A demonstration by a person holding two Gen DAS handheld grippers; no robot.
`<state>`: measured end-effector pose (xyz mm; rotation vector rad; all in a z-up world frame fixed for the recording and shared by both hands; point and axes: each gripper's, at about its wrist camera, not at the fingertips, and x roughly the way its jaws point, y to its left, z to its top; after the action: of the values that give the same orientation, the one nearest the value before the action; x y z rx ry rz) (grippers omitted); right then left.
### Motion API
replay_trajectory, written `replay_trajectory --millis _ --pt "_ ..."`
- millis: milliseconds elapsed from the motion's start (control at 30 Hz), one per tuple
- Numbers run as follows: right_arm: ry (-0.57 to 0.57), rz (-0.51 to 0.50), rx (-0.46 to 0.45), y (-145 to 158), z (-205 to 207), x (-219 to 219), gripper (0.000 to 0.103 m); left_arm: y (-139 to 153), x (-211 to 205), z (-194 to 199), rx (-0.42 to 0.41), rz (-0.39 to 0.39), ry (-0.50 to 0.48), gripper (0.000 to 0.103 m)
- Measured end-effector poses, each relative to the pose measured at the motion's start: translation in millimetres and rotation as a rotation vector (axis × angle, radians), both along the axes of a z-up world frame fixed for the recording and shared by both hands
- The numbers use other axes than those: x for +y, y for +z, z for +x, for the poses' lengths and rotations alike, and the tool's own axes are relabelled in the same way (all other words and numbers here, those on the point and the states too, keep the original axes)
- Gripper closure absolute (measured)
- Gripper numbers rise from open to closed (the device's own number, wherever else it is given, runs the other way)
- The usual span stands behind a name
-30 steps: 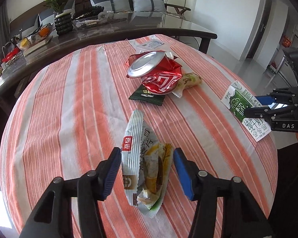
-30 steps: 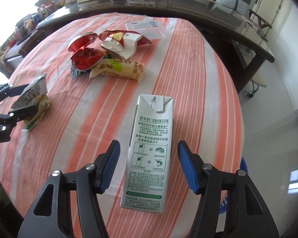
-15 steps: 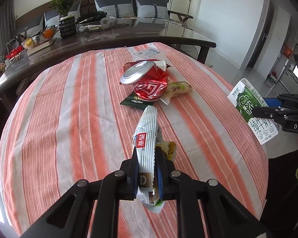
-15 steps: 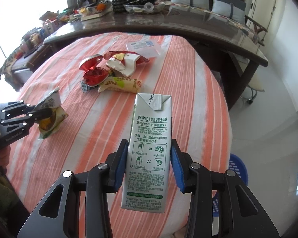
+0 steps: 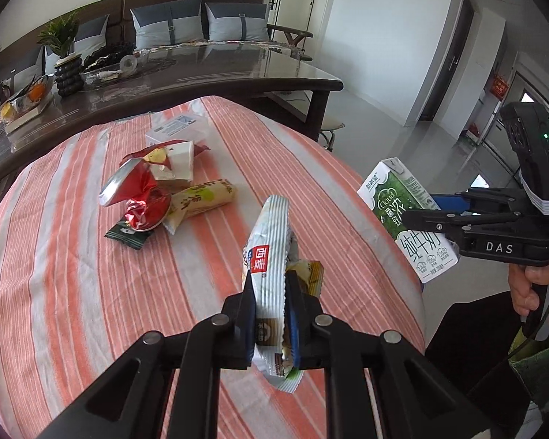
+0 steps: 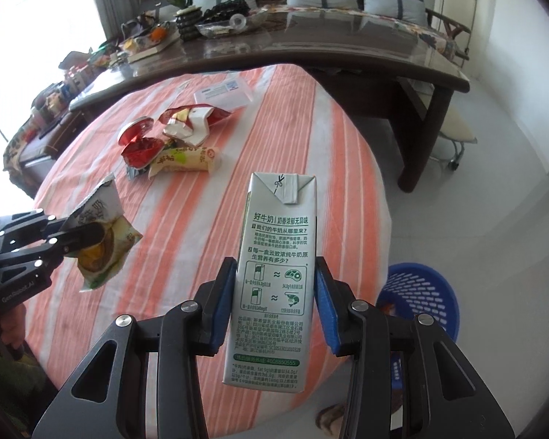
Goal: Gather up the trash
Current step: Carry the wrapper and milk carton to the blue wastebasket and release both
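Two pieces of trash are up off the striped table [image 5: 73, 292] at once. The left gripper [image 5: 271, 314] is pinched flat on a crinkly snack wrapper [image 5: 271, 256]; its jaws have only just closed, and the foil sits squeezed between the pads. That wrapper looks feather-light and floppy, so the bite low on its body, near the bottom seam, seems sensible: a corner hold would likely let it fold or slide out. It hangs above the near part of the table.

Over on the right, the right gripper [image 6: 274, 303] clamps the milk carton [image 6: 278, 256] across its narrow sides, pads on either flank around mid-height. The carton reads as stiff but crushable, probably empty and light, with smooth printed faces that could slip. It floats past the table's right edge, tilted top away.

Both tools point steeply downward, held out in front. Down on the floor at the near right waits a blue basket [image 6: 432, 292], the likely destination. More wrappers [image 5: 153, 197] lie heaped at the far middle of the table.
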<state>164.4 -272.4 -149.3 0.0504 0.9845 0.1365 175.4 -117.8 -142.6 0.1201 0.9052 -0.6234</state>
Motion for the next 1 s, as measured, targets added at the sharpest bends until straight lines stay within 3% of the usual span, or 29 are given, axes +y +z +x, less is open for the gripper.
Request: replay_trajectory --millis 500,1000 --pt "-0.248 -0.010 0.025 -13.4 -32.9 -145.4 0.061 -0.5 -163.4 -6.8 0.041 -0.054 -0.191 0.089" --pt "-0.352 0.046 0.103 -75.6 -32.5 -232.7 0.061 -59.8 -267.3 2.2 0.146 -0.045 -0.239 0.089"
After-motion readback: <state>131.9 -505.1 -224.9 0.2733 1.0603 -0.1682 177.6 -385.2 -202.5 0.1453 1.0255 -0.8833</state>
